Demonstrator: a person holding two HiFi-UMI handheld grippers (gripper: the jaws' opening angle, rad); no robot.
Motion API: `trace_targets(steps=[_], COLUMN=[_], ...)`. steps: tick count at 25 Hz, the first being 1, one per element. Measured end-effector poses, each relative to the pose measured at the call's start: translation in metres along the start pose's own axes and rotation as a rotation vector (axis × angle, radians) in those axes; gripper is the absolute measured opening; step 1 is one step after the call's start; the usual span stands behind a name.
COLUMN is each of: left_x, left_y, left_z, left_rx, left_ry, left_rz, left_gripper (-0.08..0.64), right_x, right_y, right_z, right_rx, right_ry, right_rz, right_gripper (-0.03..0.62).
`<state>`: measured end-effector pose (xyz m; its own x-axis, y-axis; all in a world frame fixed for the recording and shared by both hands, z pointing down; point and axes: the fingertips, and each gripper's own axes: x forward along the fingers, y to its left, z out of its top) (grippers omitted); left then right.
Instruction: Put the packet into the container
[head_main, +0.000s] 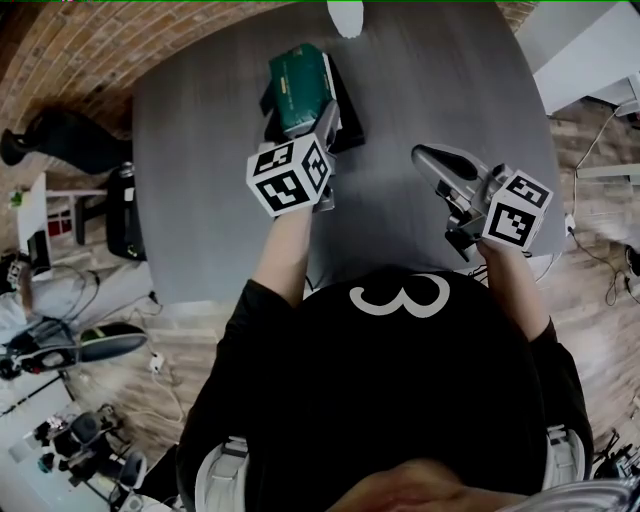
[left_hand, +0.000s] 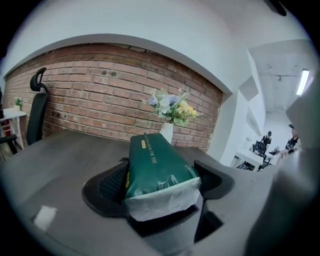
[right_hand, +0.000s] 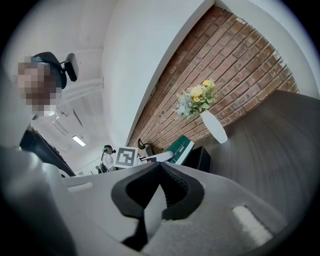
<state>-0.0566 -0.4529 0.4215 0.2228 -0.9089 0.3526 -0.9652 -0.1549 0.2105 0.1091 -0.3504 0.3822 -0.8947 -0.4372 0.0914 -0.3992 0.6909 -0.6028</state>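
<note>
Now left gripper (head_main: 300, 125) clamps green packet (head_main: 298, 85) over black container (head_main: 349, 128); right gripper (head_main: 430, 157) closed, empty.

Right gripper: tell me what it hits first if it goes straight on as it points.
Likely the green packet in the left gripper, with the black container just beside it. Depth is unclear, so it might miss both.

Left gripper (head_main: 305, 125) sits upper centre of the head view, left forearm (head_main: 290, 250) stretched straight up-frame. Its jaws are wide, clamped on the packet (left_hand: 157, 167). Right gripper (head_main: 428, 156) is mid-right, tips pointing upper left, jaws closed together with nothing between. Right forearm (head_main: 522, 292) is short in frame, probably tucked close to the torso.
</note>
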Motion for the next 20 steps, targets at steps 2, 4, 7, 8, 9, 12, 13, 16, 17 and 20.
trace_targets(steps=[2, 4, 7, 8, 9, 12, 13, 16, 17, 20], left_x=[0.007, 0.013, 0.022, 0.024, 0.027, 0.033, 0.034, 0.035, 0.035, 0.036], left_y=[0.001, 0.001, 0.000, 0.000, 0.002, 0.006, 0.007, 0.005, 0.004, 0.003], left_z=[-0.008, -0.017, -0.029, -0.033, -0.036, -0.044, -0.046, -0.049, -0.050, -0.051], left_rx=[0.004, 0.011, 0.026, 0.028, 0.028, 0.032, 0.041, 0.062, 0.065, 0.069], left_ry=[0.023, 0.046, 0.075, 0.085, 0.096, 0.126, 0.132, 0.141, 0.142, 0.143], left_rz=[0.018, 0.034, 0.054, 0.062, 0.071, 0.103, 0.112, 0.126, 0.128, 0.134], left_gripper=[0.426, 0.426, 0.425, 0.425, 0.425, 0.426, 0.426, 0.428, 0.428, 0.433], right_x=[-0.001, -0.002, -0.001, -0.001, -0.001, 0.001, 0.001, 0.002, 0.002, 0.003], right_y=[-0.003, -0.006, -0.011, -0.013, -0.014, -0.019, -0.020, -0.023, -0.024, -0.025], right_z=[-0.001, -0.002, -0.001, -0.001, -0.001, -0.003, -0.003, -0.002, -0.003, -0.005], right_rx=[0.006, 0.014, 0.026, 0.029, 0.032, 0.043, 0.046, 0.053, 0.054, 0.055], right_ry=[0.001, 0.003, 0.002, 0.001, 0.002, 0.006, 0.007, 0.004, 0.005, 0.013], right_rz=[-0.004, -0.004, -0.002, -0.002, -0.003, -0.004, -0.004, -0.001, 0.001, 0.009], right_gripper=[0.002, 0.002, 0.002, 0.002, 0.002, 0.002, 0.002, 0.002, 0.002, 0.002])
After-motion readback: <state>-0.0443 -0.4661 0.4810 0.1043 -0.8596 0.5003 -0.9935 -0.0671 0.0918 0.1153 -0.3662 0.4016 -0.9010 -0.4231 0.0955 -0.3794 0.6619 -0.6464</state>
